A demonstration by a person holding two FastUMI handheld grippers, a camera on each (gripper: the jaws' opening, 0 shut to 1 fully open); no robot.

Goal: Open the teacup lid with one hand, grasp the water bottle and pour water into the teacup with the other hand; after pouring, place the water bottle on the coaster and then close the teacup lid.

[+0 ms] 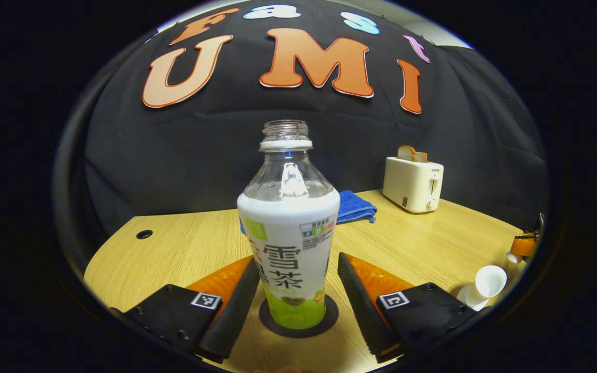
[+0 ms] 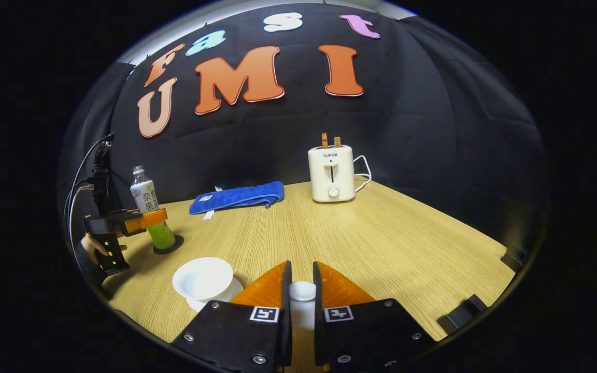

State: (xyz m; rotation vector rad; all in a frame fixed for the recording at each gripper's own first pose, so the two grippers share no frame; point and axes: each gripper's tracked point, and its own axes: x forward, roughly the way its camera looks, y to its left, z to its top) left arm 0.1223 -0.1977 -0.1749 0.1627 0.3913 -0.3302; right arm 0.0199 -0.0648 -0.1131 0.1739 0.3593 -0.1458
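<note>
The uncapped water bottle (image 1: 288,228) stands upright on the dark round coaster (image 1: 330,317). My left gripper (image 1: 298,259) is open around it, a finger on each side with a small gap. From the right gripper view the bottle (image 2: 145,199) and coaster (image 2: 173,245) sit at the far left, with the left gripper (image 2: 140,221) and a hand (image 2: 94,246) beside them. The white teacup (image 2: 202,278) stands uncovered on its saucer. My right gripper (image 2: 301,264) is shut on the white teacup lid (image 2: 302,298), held just right of the cup.
A cream toaster (image 2: 331,173) with bread slices stands at the back of the wooden table (image 2: 381,243). A folded blue cloth (image 2: 239,197) lies to its left. The table has a cable hole (image 1: 144,234) near its left edge.
</note>
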